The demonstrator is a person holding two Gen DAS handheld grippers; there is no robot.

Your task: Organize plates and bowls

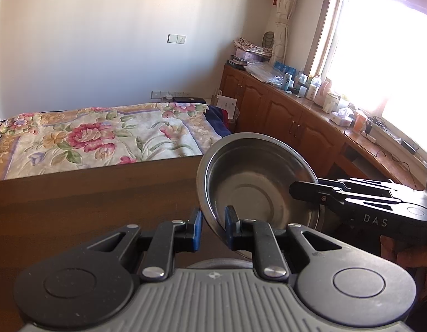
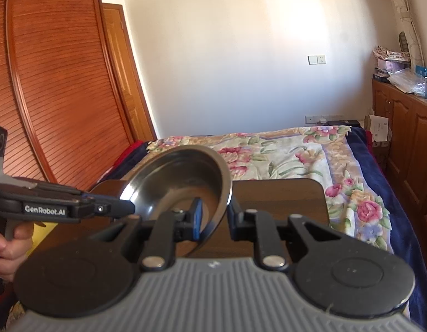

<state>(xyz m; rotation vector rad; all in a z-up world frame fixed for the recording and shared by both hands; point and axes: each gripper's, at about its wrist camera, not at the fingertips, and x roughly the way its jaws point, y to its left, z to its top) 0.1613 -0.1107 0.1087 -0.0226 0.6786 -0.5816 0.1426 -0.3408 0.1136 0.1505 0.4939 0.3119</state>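
A stainless steel bowl (image 1: pixel 255 182) hangs tilted in the air above a dark wooden table (image 1: pixel 89 207), held by both grippers. My left gripper (image 1: pixel 213 229) is shut on the bowl's near rim, one blue pad inside and one outside. My right gripper (image 1: pixel 295 191) comes in from the right and clamps the rim on that side. In the right wrist view the same bowl (image 2: pixel 180 179) leans left, with my right gripper (image 2: pixel 213 215) shut on its near rim. There my left gripper (image 2: pixel 130 209) grips the rim from the left. The bowl looks empty.
Behind the table (image 2: pixel 282 199) lies a bed with a floral blanket (image 1: pixel 103 135). A wooden cabinet (image 1: pixel 282 110) cluttered with bottles runs under the window at right. A slatted wardrobe (image 2: pixel 61 83) stands at left. A person's hand (image 2: pixel 3 249) holds the left gripper's handle.
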